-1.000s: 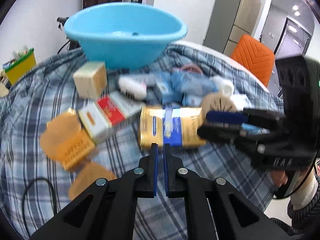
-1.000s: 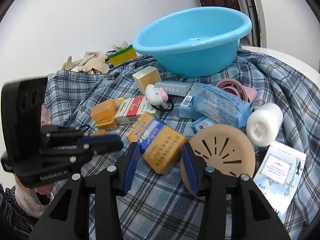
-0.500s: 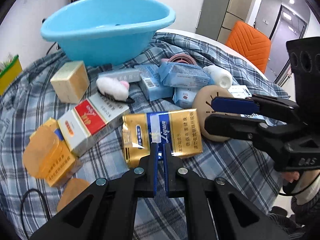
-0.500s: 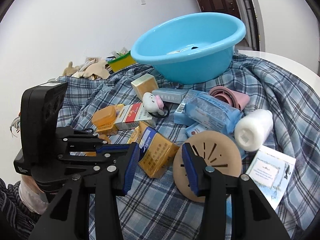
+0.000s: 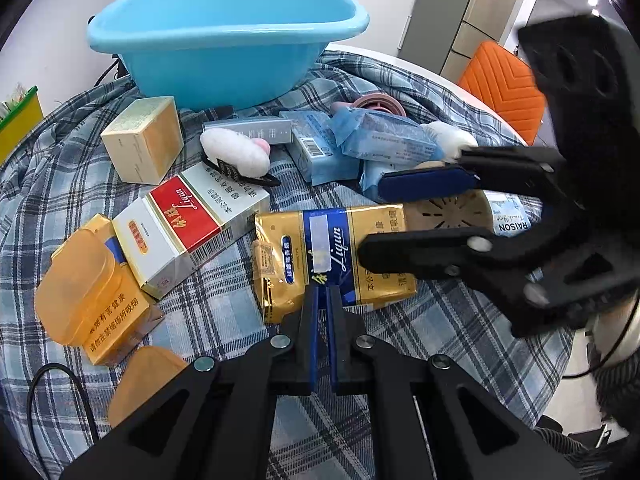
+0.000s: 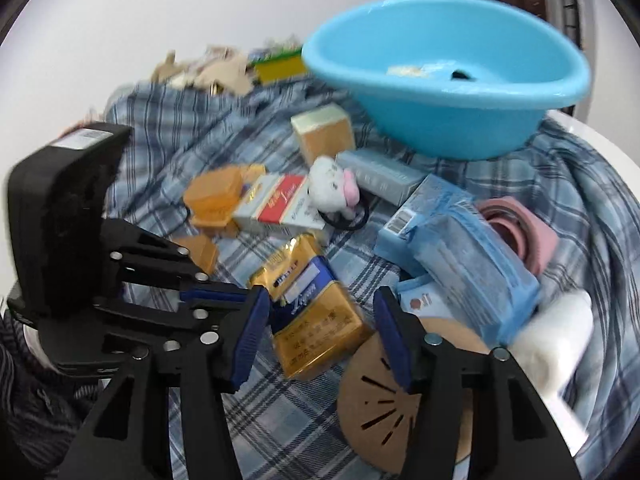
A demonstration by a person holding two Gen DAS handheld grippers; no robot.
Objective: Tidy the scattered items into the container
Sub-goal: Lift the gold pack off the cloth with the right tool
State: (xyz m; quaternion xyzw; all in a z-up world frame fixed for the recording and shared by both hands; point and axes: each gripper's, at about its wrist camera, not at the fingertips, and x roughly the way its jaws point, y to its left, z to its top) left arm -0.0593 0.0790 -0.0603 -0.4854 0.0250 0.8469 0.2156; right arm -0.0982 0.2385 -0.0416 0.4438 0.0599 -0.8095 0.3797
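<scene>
L gripper (image 5: 322, 300) sits nearest, fingers together w/ nothing between, tips at the near edge of the gold-blue pack (image 5: 320, 256), which lies flat on the plaid cloth (image 5: 216, 312) over the worktop. Whether tips touch the pack: can't tell. R gripper (image 6: 320, 316) straddles the same pack (image 6: 316, 312); fingers apart and opening, pads either side of the pack, not pressing on it. In the left wrist view the R gripper (image 5: 380, 216) comes in from the right, one finger over the pack's right end, the other above it.

Just beside the pack: round tan slotted disc (image 6: 384, 400), partly under the R gripper. To the left, red-white carton (image 5: 188, 228) and orange boxes (image 5: 88, 292). Further back: white plush toy (image 5: 236, 152) w/ black hair tie, cream cube box (image 5: 144, 144), grey carton (image 5: 252, 130), blue tissue packs (image 5: 384, 140), white bottle (image 6: 556, 344), pink ring (image 6: 524, 228). All still on the cloth, outside the container.

Farthest: blue basin (image 5: 224, 40) on the cloth at the back, a few small bits inside, blurred. Orange chair (image 5: 504, 84) beyond the worktop.
</scene>
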